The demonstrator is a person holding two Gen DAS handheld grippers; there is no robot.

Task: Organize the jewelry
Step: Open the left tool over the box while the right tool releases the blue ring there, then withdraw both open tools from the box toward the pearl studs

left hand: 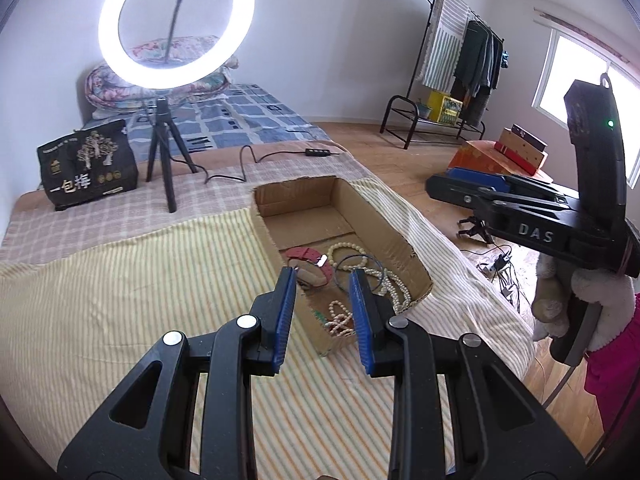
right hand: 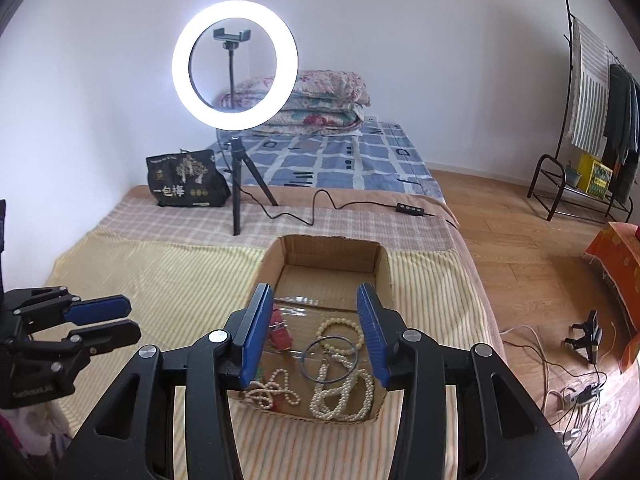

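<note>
A cardboard box [right hand: 384,276] lies on the bed [right hand: 168,268]. At its near end, from nine to three o'clock: one red watch [right hand: 280,334], three pearl strands [right hand: 340,396], one dark bangle [right hand: 329,358]. Left gripper [left hand: 322,286] and right gripper [right hand: 316,300] hover above, both partly open, holding nothing.
</note>
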